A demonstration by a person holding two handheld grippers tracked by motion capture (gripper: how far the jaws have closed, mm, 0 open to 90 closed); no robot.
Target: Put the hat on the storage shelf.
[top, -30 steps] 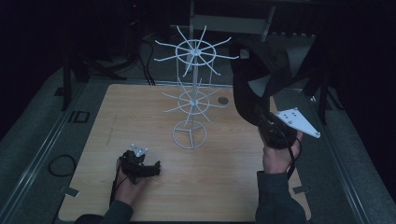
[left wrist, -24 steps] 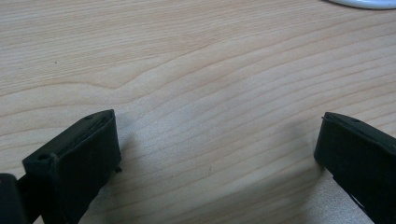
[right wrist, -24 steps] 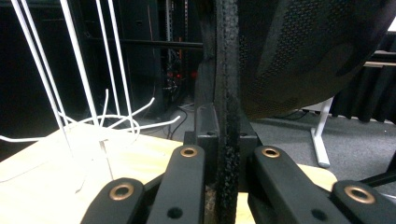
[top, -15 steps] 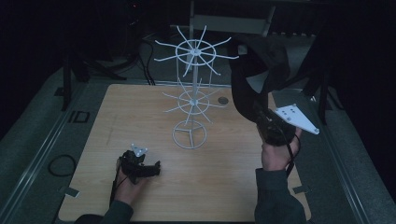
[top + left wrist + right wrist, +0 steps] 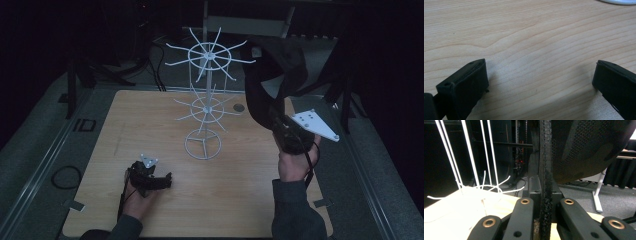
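1. The right gripper [image 5: 280, 125] is raised above the right edge of the table [image 5: 150, 115], its jaws closed on the brim of a dark cap [image 5: 272, 75]. In the right gripper view the brim edge [image 5: 545, 170] runs straight up between the two jaws, and the mesh crown [image 5: 586, 147] bulges up and to the right of them.

2. The cap hangs above and ahead of this claw, its crown at about the height of the top ring of the white wire rack [image 5: 206, 100].

3. The rack lies to the left of the right claw and a little beyond it. The nearest upper prong [image 5: 242, 61] ends just beside the cap; whether they touch I cannot tell.

4. The rack's long axis is its upright pole; the prongs fan outward with upturned tips. The cap's gripped brim also stands close to upright, so it runs nearly parallel to the pole.

5. Judging by this, the coming move turns on carrying the cap leftward from the claw and lowering it over a prong tip.

6. The left gripper [image 5: 149, 176] rests low on the table, near the front edge and well apart from the rack's base ring [image 5: 202, 145]. Its jaws stand wide with bare wood between them, holding nothing.

7. The right hand [image 5: 295, 162] is the nearer one to the upper prongs, and it already carries the cap.
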